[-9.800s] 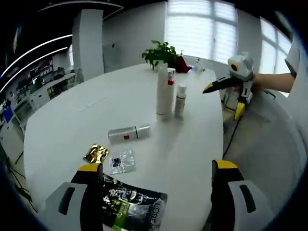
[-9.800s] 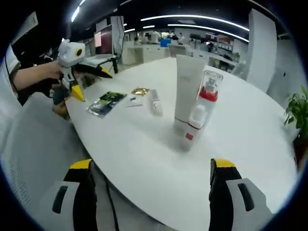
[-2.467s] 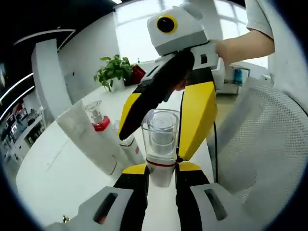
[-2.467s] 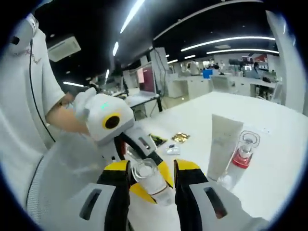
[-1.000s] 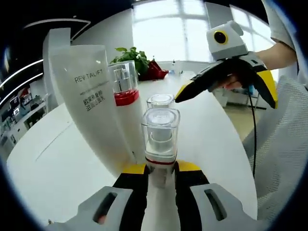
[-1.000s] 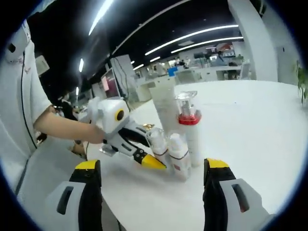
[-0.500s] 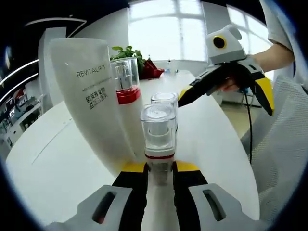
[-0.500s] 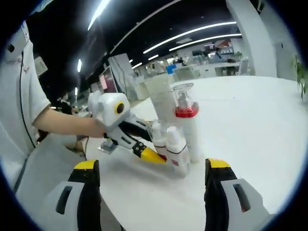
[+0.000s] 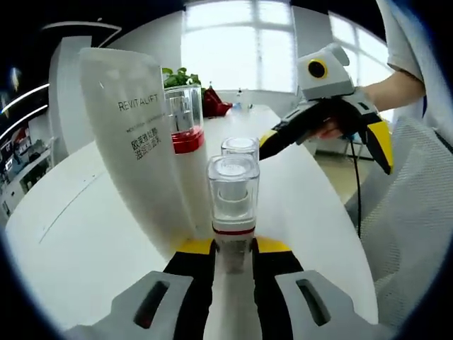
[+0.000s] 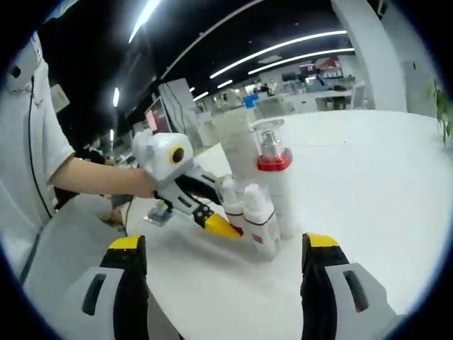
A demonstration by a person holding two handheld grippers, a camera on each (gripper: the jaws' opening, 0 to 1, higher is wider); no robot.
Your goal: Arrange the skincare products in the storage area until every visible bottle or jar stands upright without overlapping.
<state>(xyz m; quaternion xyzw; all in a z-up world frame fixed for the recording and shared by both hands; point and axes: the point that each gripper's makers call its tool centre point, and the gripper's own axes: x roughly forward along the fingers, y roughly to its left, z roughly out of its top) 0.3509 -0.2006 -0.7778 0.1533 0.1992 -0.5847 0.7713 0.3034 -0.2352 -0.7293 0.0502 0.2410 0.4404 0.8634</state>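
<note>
My left gripper (image 9: 232, 249) is shut on a small bottle with a clear square cap (image 9: 233, 193), held upright. Just behind it stand a white REVITALIFT tube (image 9: 138, 142), a pump bottle with a red collar (image 9: 185, 138) and a small white bottle (image 9: 241, 149). In the right gripper view the same cluster stands on the white round table (image 10: 354, 177): tube (image 10: 237, 145), pump bottle (image 10: 274, 188), small white bottle (image 10: 260, 216) and the held bottle (image 10: 230, 202) in the left gripper (image 10: 216, 225). My right gripper (image 10: 223, 251) is open, short of the cluster; it also hovers right of it (image 9: 325, 142).
A potted plant (image 9: 192, 76) stands at the table's far edge. A mesh chair (image 9: 414, 234) is beside the table on the right. A person's arm (image 10: 85, 180) reaches in behind the left gripper. Office desks lie far behind (image 10: 311, 85).
The left gripper has carried the clear-capped bottle a little closer to the standing group. The right gripper has stayed open and hardly moved.
</note>
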